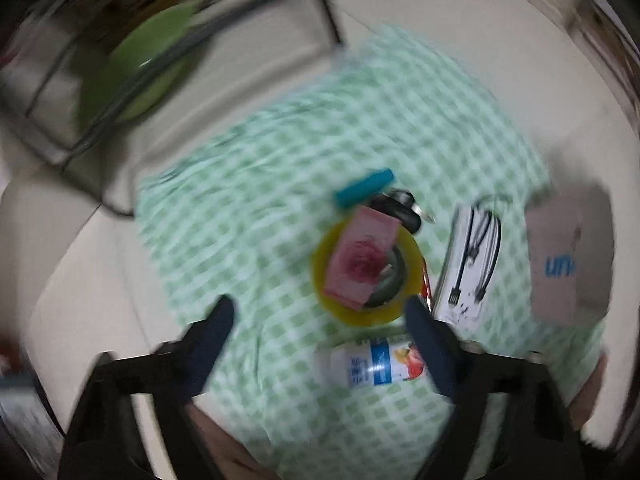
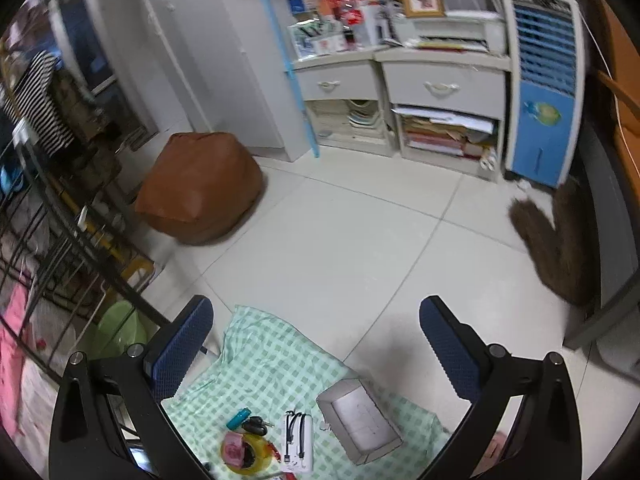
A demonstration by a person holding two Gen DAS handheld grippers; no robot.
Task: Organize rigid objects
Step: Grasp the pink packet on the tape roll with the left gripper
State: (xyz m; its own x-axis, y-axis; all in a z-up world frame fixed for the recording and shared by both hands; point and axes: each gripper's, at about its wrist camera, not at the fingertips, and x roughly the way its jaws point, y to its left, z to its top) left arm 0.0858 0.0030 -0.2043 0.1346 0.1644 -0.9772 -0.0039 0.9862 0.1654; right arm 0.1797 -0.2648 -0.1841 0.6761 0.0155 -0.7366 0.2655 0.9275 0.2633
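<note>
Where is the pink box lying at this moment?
The pink box rests tilted on the yellow tape roll on the green checked cloth, below the teal bar.

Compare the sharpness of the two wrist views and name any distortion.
Left wrist view: heavy motion blur smears the checked cloth, yellow tape roll and left gripper. Right wrist view: mostly sharp, the open cardboard box crisp. Both: fisheye bending with dark corners.
</note>
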